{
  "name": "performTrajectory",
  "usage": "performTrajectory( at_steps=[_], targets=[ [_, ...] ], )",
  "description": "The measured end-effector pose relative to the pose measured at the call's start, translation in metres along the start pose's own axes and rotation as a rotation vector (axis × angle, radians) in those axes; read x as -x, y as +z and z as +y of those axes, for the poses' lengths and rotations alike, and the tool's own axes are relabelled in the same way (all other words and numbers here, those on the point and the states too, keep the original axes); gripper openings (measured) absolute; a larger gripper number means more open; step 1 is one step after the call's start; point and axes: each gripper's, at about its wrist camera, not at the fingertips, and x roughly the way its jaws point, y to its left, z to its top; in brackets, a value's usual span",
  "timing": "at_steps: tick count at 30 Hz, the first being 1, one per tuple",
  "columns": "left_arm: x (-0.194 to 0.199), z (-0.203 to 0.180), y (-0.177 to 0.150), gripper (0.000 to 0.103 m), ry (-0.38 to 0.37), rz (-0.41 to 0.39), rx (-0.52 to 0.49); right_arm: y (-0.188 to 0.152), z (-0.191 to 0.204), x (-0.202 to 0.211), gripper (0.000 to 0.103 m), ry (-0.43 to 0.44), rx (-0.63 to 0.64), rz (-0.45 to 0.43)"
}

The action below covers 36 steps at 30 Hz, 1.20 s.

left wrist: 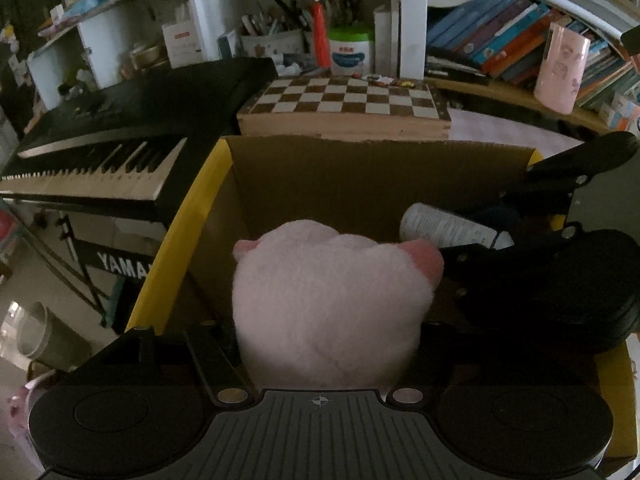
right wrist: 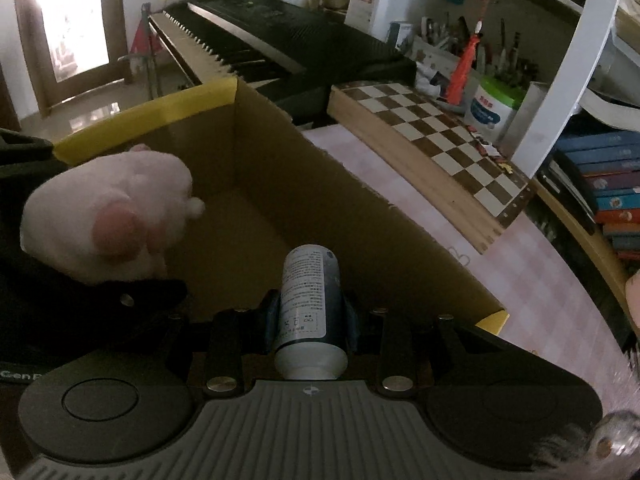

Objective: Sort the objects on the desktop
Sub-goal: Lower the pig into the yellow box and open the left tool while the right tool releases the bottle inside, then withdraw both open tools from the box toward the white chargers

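My left gripper (left wrist: 328, 344) is shut on a pink plush toy (left wrist: 332, 304) and holds it over the open cardboard box (left wrist: 360, 176) with yellow flaps. The toy hides its fingers. My right gripper (right wrist: 308, 320) is shut on a white and dark blue bottle (right wrist: 310, 300) and holds it over the same box (right wrist: 280, 148), near its right wall. The bottle (left wrist: 448, 228) and the right gripper show at the right of the left wrist view. The plush toy (right wrist: 104, 216) shows at the left of the right wrist view.
A chessboard box (left wrist: 344, 108) stands behind the cardboard box on the pink-clothed table (right wrist: 520, 280). A black Yamaha keyboard (left wrist: 100, 160) is to the left. Shelves with books (left wrist: 512, 36), pen holders (left wrist: 280, 36) and a pink cup (left wrist: 560, 68) stand behind.
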Motion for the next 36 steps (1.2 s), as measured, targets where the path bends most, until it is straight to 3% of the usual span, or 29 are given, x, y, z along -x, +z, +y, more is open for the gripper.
performTrajectory(
  at_steps=[8, 10, 29, 36],
  targets=[
    [0.010, 0.001, -0.001, 0.092, 0.054, -0.065, -0.005, 0.001, -0.001, 0.005, 0.031, -0.024, -0.022, -0.034],
    [0.017, 0.002, -0.003, 0.094, 0.039, -0.098, -0.003, 0.000, -0.003, 0.013, 0.036, -0.031, -0.039, -0.059],
    [0.119, -0.008, -0.044, 0.094, -0.061, -0.385, -0.034, -0.049, 0.004, 0.134, 0.041, -0.198, -0.327, -0.277],
    [0.145, -0.001, -0.073, 0.095, -0.107, -0.428, -0.010, -0.077, 0.029, 0.167, 0.049, -0.280, -0.413, -0.303]
  ],
)
